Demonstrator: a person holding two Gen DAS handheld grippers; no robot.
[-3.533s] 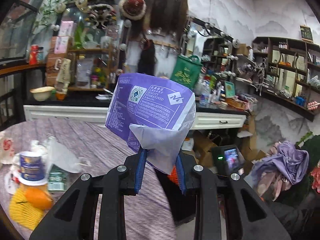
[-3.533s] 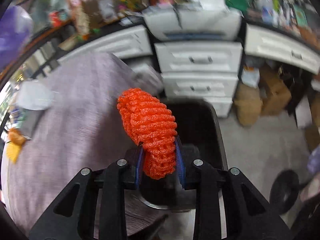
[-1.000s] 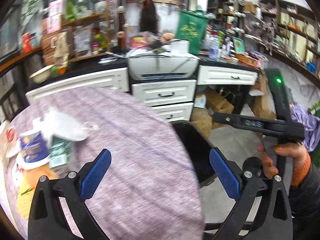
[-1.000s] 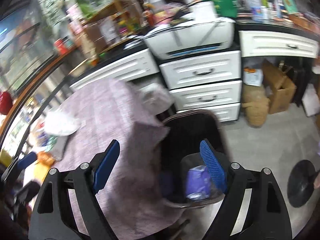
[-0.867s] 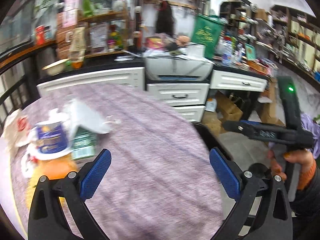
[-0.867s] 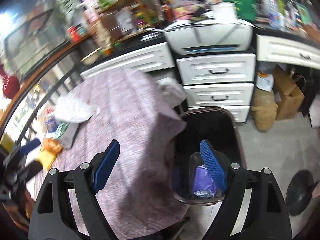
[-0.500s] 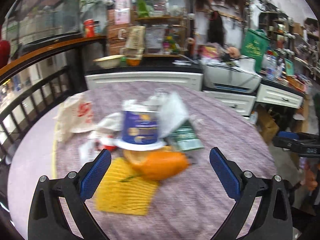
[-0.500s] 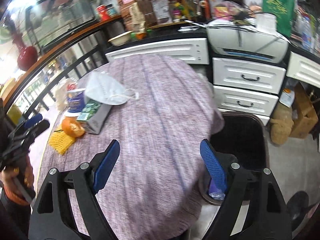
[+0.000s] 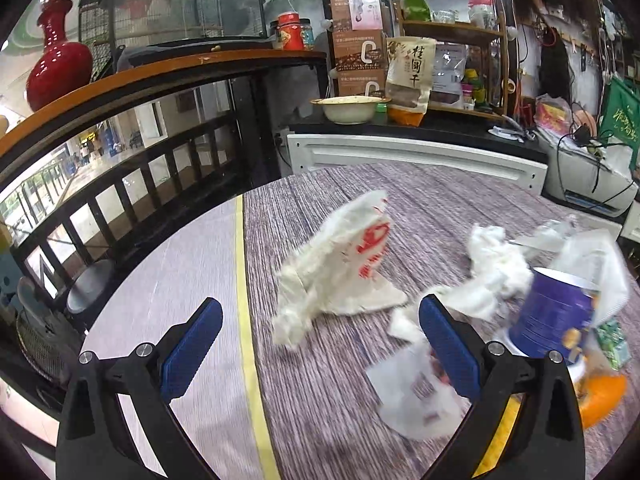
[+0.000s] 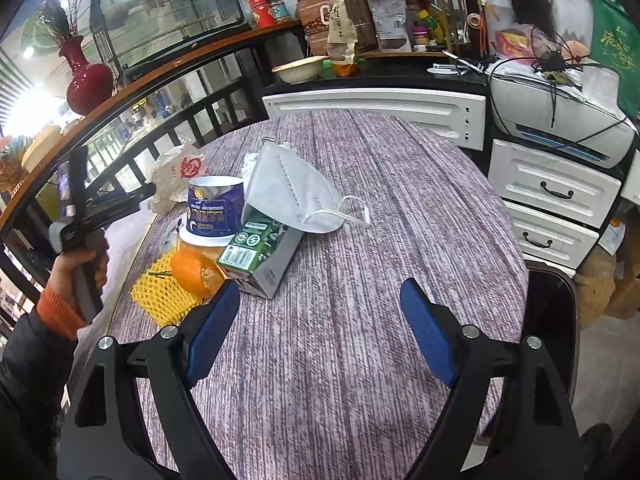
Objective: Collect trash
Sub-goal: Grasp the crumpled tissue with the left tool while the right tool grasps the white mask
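Note:
Trash lies on a round purple-grey table (image 10: pixel 380 240): a white face mask (image 10: pixel 292 192), a green carton (image 10: pixel 260 252), a blue paper cup (image 10: pixel 214 210), an orange peel (image 10: pixel 196 268) and a yellow foam net (image 10: pixel 160 296). A white bag with red print (image 9: pixel 340 268) lies in front of my left gripper (image 9: pixel 320 344), which is open and empty. Crumpled tissue (image 9: pixel 492 268) and the blue cup (image 9: pixel 548 320) are to its right. My right gripper (image 10: pixel 320 328) is open and empty above the table. The black bin (image 10: pixel 552 320) stands at the table's right edge.
White drawers (image 10: pixel 552 192) and a printer (image 10: pixel 560 120) stand behind the table. A dark railing (image 9: pixel 120 200) runs along the left. A clear wrapper (image 9: pixel 416 400) lies near my left gripper. The hand holding the left gripper (image 10: pixel 80 264) shows in the right wrist view.
Both grippers have let go of the purple bag and the orange net, which went into the bin. Both have swung left from the bin toward the trash pile on the table.

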